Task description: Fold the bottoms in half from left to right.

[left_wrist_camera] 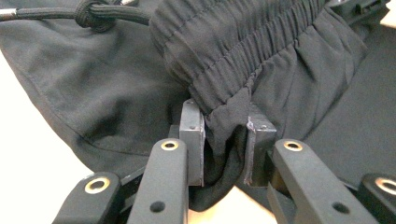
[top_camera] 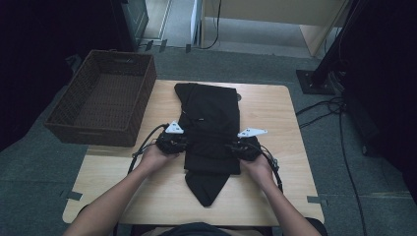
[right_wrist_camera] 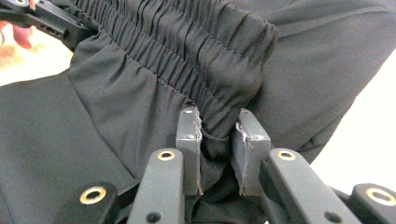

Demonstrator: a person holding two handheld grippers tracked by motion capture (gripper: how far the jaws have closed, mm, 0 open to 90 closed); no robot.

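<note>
A black garment with an elastic waistband and a knotted drawstring lies lengthwise down the middle of the wooden table. My left gripper is at its left edge and is shut on a bunched fold of the waistband. At the right edge, my right gripper pinches the other end of the gathered waistband between its pads. The fabric between the two grippers is lifted slightly off the cloth under it. A pointed end of the garment reaches toward the person.
A dark wicker basket stands at the table's far left corner, partly over the edge. Bare wood shows along both sides and the front of the table. Cables lie on the grey floor at the right, near a black stand base.
</note>
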